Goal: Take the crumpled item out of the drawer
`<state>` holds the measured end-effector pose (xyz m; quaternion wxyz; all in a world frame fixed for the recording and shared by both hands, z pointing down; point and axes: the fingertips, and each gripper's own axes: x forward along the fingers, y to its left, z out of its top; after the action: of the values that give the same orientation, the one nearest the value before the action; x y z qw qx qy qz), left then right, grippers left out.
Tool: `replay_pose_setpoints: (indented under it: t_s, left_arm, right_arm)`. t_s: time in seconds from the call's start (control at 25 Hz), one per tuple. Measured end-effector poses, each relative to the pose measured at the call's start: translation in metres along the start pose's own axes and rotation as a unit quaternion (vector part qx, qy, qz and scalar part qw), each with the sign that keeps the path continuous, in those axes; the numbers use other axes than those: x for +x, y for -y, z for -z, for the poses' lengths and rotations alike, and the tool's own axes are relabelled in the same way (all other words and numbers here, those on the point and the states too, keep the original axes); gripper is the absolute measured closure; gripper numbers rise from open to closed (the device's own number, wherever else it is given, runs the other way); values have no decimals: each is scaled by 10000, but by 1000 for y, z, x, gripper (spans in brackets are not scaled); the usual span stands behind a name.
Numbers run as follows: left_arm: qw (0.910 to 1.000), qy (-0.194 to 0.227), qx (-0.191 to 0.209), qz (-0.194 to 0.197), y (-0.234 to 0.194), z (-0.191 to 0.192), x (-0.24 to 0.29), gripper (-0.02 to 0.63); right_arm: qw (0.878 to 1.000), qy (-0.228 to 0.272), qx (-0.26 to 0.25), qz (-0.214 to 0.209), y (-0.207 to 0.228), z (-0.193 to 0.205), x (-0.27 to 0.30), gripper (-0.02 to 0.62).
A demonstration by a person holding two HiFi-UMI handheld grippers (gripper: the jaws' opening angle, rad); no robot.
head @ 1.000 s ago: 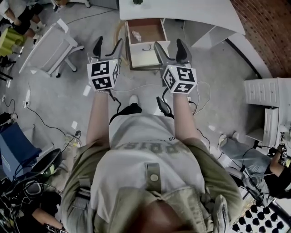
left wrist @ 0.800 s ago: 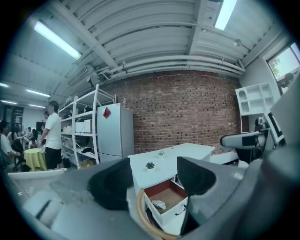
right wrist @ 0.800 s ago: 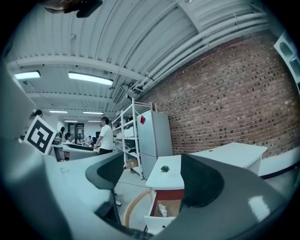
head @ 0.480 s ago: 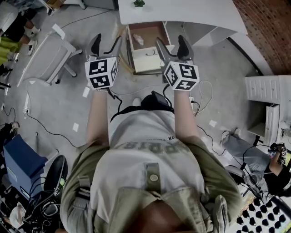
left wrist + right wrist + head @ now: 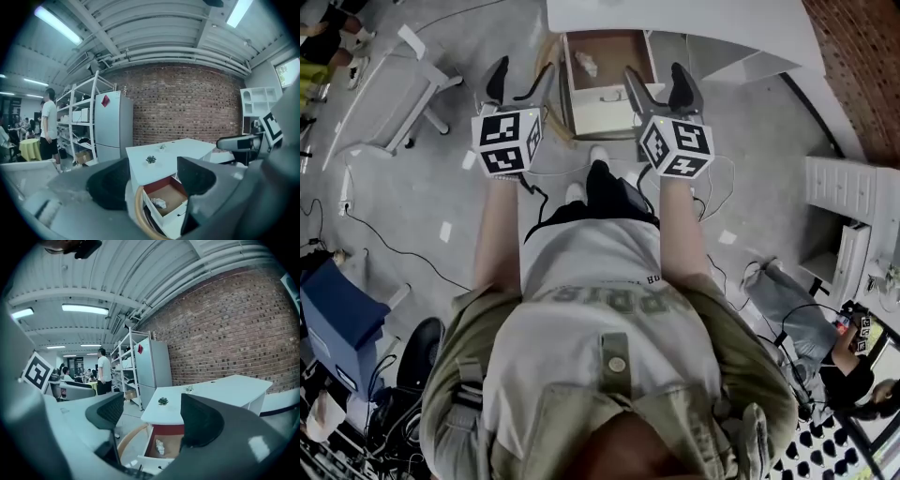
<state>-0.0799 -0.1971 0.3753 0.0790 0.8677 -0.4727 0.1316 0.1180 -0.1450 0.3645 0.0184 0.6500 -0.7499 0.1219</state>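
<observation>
A white crumpled item (image 5: 588, 66) lies at the back left of the open drawer (image 5: 614, 96) under the white desk (image 5: 675, 17). It shows too as the crumpled item (image 5: 159, 203) in the left gripper view and the crumpled item (image 5: 160, 446) in the right gripper view. My left gripper (image 5: 520, 80) hangs open just left of the drawer, well above the floor. Over the drawer's right edge my right gripper (image 5: 661, 84) is open as well. Nothing sits between either pair of jaws.
A small potted plant (image 5: 151, 160) stands on the desk top. A wooden hoop (image 5: 140, 215) leans left of the drawer. A white chair (image 5: 398, 89) is at the left, white drawer units (image 5: 853, 211) at the right, cables (image 5: 394, 253) on the floor. People stand far off by shelving (image 5: 129, 376).
The drawer and desk have slid toward the top of the head view as the person stepped closer. Both grippers stay open and level, a little higher in view.
</observation>
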Motion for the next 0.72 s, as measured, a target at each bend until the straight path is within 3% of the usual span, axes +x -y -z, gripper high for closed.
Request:
replay_pose_setpoints:
  t_s: [0.36, 0.72]
  left_arm:
    - [9997, -119, -112, -161, 3, -3, 43, 279]
    - [9979, -305, -265, -497, -3, 9, 81, 279]
  right_arm:
    - [9983, -389, -261, -344, 33, 9, 51, 224]
    - [9880, -1004, -688, -955, 50, 47, 114, 224]
